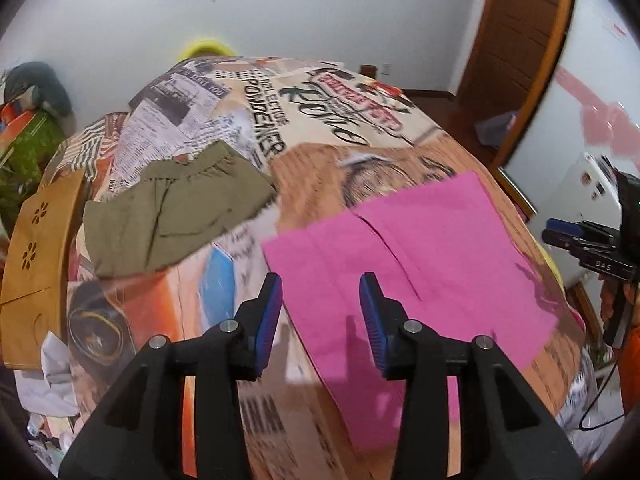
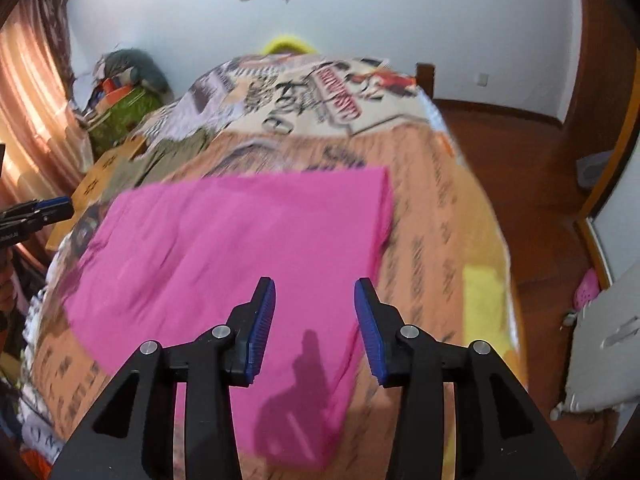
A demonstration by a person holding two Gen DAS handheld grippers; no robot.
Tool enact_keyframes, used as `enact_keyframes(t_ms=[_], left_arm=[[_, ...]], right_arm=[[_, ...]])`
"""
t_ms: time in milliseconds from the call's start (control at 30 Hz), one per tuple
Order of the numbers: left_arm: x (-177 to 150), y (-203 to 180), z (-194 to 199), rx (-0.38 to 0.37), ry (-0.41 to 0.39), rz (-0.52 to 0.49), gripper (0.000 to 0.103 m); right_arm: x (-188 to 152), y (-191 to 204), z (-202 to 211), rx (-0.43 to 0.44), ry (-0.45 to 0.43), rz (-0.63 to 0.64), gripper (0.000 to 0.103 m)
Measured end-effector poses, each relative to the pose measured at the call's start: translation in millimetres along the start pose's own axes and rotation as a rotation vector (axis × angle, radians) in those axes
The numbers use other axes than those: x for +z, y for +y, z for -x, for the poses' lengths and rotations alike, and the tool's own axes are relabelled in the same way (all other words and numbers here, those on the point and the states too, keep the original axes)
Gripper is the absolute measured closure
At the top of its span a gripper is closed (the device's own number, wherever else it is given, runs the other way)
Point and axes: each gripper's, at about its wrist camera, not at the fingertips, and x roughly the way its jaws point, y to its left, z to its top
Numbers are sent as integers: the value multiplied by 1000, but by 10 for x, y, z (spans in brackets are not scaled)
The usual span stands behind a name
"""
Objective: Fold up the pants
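Pink pants (image 1: 420,256) lie flat on a bed with a printed cover (image 1: 320,112); they also show in the right wrist view (image 2: 240,256). My left gripper (image 1: 320,292) is open and empty, held above the pants' near left edge. My right gripper (image 2: 314,296) is open and empty, above the pants' near right part. The right gripper also shows at the right edge of the left wrist view (image 1: 560,232). The left gripper shows at the left edge of the right wrist view (image 2: 60,206).
Olive-green shorts (image 1: 172,208) lie folded on the bed to the left of the pink pants. A wooden board (image 1: 36,248) stands at the bed's left side. Clutter (image 1: 24,132) sits by the far left wall. A wooden floor (image 2: 532,184) lies to the right.
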Motion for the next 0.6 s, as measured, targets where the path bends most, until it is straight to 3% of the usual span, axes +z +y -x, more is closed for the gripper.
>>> enact_keyframes(t_ms=[233,467,600], left_arm=[[204,331,-561,-34,86,118,62],[139,401,-1003,-111,196,181,62],[107,401,-1018,-123,178,197,62]], right_arm=[[369,-270,-400,-35,0,-26,65],[596,-460,-937,-31,40,-50,65],[600,-508,-1154,-6,69,-60,65]])
